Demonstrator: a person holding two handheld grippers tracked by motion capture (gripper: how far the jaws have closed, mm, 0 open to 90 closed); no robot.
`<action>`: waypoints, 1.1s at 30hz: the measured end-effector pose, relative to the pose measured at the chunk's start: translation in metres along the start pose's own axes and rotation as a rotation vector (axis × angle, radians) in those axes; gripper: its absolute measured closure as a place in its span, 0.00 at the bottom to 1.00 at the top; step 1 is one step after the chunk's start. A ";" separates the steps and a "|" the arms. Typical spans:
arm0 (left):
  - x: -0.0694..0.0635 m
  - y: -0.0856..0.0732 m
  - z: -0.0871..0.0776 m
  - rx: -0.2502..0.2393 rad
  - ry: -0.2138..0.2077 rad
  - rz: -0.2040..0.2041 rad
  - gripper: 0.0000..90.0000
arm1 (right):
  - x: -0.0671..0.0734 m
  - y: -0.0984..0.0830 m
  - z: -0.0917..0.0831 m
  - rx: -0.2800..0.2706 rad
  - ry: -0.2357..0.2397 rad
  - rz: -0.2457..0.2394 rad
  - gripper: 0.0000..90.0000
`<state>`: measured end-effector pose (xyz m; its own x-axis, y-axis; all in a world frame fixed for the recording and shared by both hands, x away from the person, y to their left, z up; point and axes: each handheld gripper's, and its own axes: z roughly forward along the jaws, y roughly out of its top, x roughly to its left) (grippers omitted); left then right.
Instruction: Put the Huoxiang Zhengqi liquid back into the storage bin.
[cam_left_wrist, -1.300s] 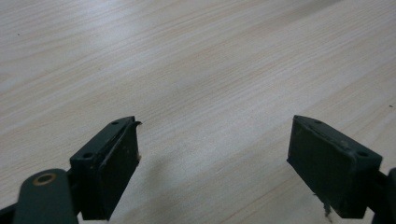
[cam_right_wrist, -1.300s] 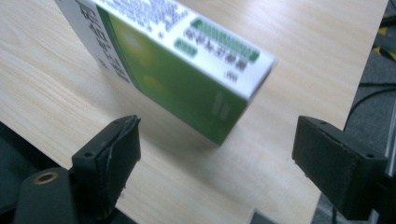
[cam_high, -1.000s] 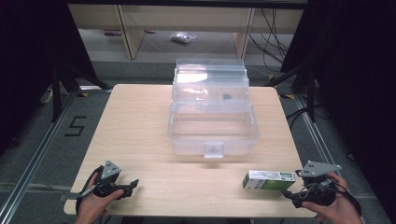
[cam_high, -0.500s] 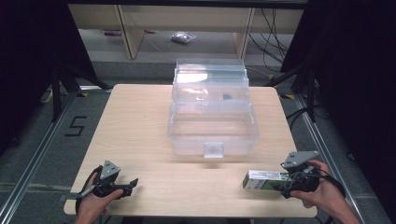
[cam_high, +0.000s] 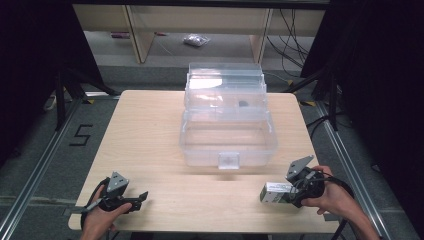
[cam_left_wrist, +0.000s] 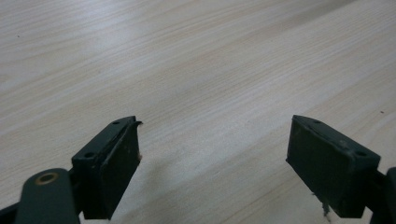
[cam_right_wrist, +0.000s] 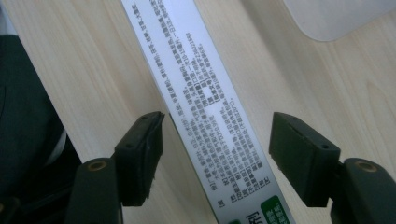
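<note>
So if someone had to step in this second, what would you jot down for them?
Left tongs: open, idle over the table near its front left corner.
Right tongs: open, straddling the small green and white carton at front right, not yet shut on it.
Clear plastic box: mid-table, lid up.
Done: lined up on the carton.
Left: close, lift; probably put it into the box.

Carton (cam_high: 275, 192) on table (cam_high: 150, 140), front-right of open case (cam_high: 227, 135)
</note>
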<state>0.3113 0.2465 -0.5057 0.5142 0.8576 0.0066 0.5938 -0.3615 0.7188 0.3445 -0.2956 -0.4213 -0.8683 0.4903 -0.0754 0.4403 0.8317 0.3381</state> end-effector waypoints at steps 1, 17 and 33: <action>0.000 0.000 0.000 -0.005 0.000 0.001 0.18 | -0.002 0.001 0.002 0.002 0.004 -0.026 0.42; -0.002 -0.001 0.002 -0.018 -0.007 -0.018 0.18 | -0.010 0.013 0.013 0.118 0.089 -0.115 0.57; -0.001 -0.001 0.002 -0.014 -0.032 -0.037 0.19 | -0.011 0.030 0.016 0.237 0.103 -0.217 0.71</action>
<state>0.3113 0.2457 -0.5075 0.5116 0.8582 -0.0426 0.6043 -0.3241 0.7279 0.3708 -0.2719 -0.4250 -0.9607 0.2767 -0.0228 0.2733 0.9571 0.0966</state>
